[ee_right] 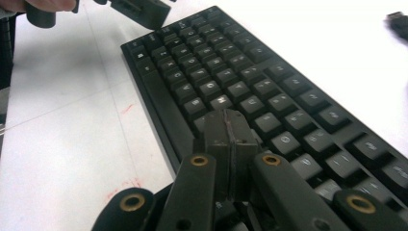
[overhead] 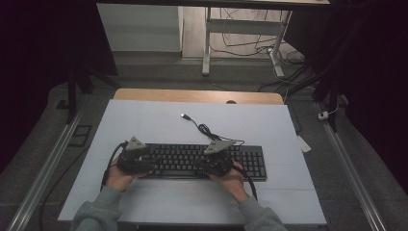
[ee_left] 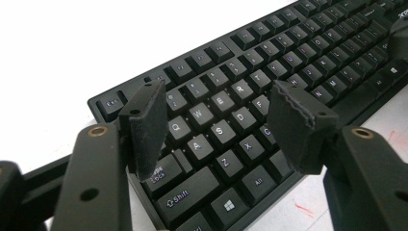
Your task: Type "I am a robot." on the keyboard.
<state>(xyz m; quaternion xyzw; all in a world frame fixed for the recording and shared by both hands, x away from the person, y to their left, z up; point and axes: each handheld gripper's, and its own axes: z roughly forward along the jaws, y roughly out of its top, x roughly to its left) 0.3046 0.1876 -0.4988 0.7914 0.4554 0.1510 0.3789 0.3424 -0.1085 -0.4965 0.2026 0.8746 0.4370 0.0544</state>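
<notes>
High view: fixed above the person's side, looking fwd and down on the white table sheet (overhead: 159, 120); far enough to take in the whole black rectangular plastic keyboard (overhead: 250, 161) w/ floor beyond at 12 o'clock.

Left gripper view: rides the left gripper (ee_left: 219, 125), very close, low, looking toward 1 o'clock along the key rows.

Right gripper view: rides the right gripper (ee_right: 230, 132), equally close, facing 11 o'clock.

Shared by all three: keyboard and white sheet; left gripper also seen at 11 o'clock in right gripper view.

Black keyboard (overhead: 202, 161) lies flat on white table (overhead: 159, 122)
</notes>
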